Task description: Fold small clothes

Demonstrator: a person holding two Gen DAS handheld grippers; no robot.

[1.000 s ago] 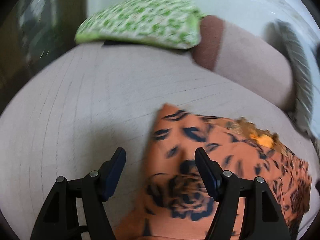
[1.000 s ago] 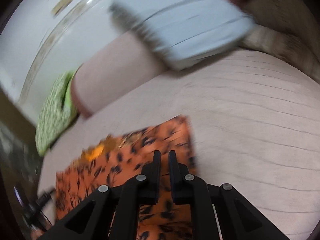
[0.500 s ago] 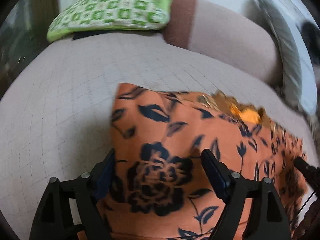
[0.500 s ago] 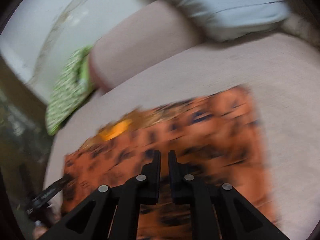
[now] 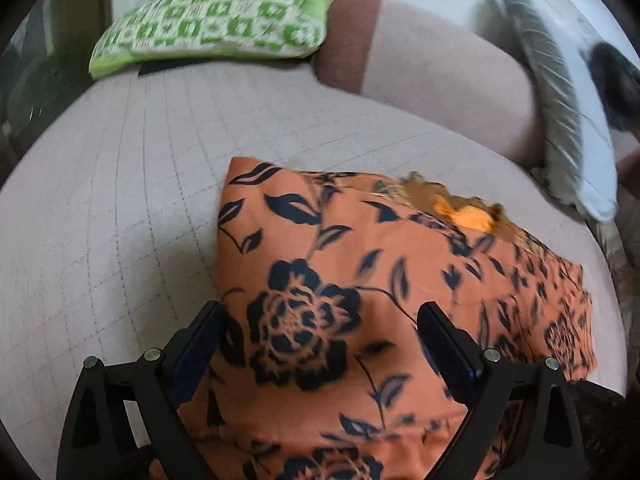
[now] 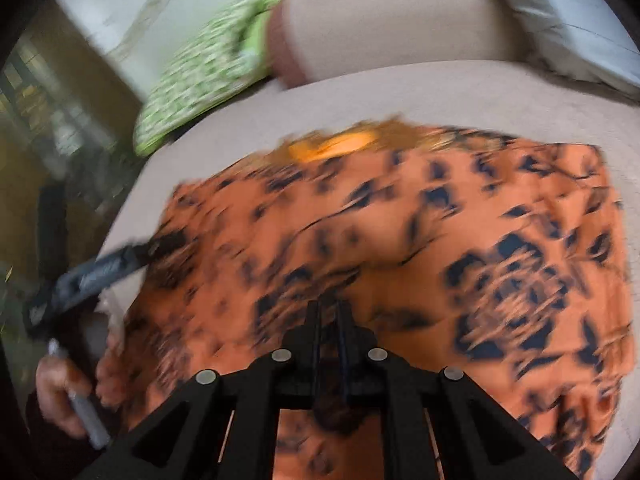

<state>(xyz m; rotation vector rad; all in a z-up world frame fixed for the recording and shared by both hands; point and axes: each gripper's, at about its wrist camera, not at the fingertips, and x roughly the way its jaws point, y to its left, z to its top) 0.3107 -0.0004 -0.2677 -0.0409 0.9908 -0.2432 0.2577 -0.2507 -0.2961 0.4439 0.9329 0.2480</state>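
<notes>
An orange garment with a black flower print (image 5: 360, 280) lies spread on the beige sofa seat (image 5: 120, 208). It also fills the right wrist view (image 6: 400, 248), blurred by motion. My left gripper (image 5: 320, 340) is open, its fingers either side of the cloth's near part, holding nothing. My right gripper (image 6: 329, 320) is shut, with cloth bunched at its tips; I cannot tell for sure that it is pinched. The left gripper (image 6: 100, 268) shows at the garment's left edge in the right wrist view.
A green-and-white patterned cushion (image 5: 216, 24) lies at the back left of the seat. A grey-white pillow (image 5: 560, 120) leans at the back right. The sofa backrest (image 5: 440, 72) runs behind. A hand (image 6: 68, 392) holds the left gripper's handle.
Both grippers have moved over the garment. The left gripper went from beside its left edge to straddling it. The right view swung left, so the garment now fills it.
</notes>
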